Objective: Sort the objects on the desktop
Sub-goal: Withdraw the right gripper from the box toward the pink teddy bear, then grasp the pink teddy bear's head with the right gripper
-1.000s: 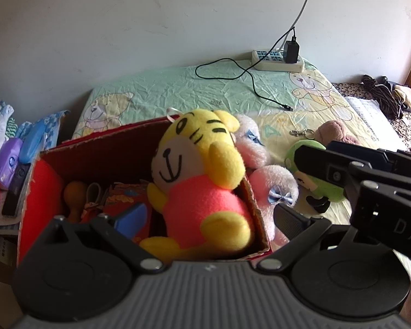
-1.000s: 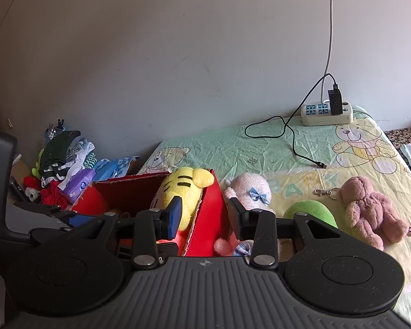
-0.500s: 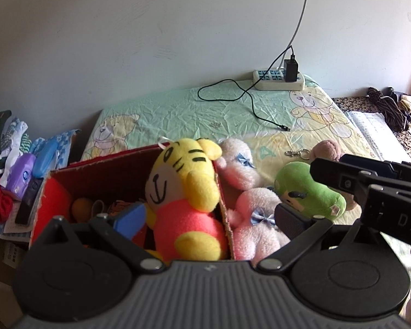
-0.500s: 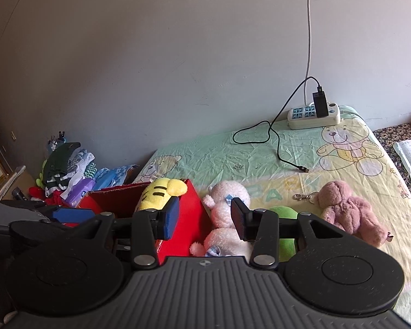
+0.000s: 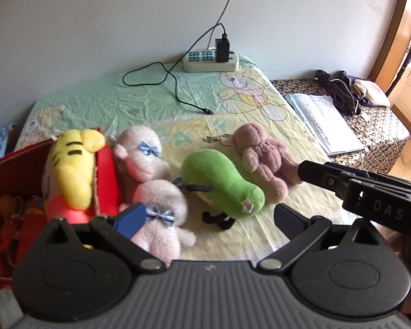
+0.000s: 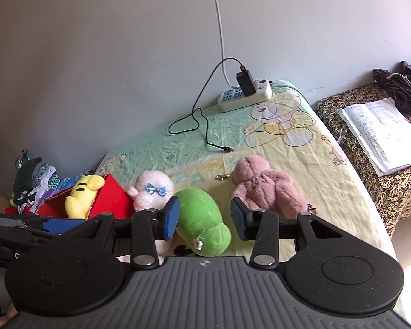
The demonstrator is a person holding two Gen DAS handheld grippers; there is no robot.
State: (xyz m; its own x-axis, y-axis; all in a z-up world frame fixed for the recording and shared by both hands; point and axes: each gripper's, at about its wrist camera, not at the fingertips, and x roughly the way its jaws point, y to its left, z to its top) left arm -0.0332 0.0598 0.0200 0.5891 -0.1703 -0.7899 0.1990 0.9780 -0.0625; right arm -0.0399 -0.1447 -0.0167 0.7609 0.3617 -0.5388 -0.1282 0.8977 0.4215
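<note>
The right gripper (image 6: 204,218), jaws wide and empty, is lining up on the green plush (image 6: 202,220) lying just right of the red box (image 6: 112,200); next, descending and closing. The left gripper (image 5: 209,218) is hovering wide, empty.

A plain grey-white wall (image 5: 123,27) backs a bed covered by a bear-print sheet (image 5: 150,101). A wooden door frame (image 5: 397,27) stands at right, with daylight entering beside it.
</note>
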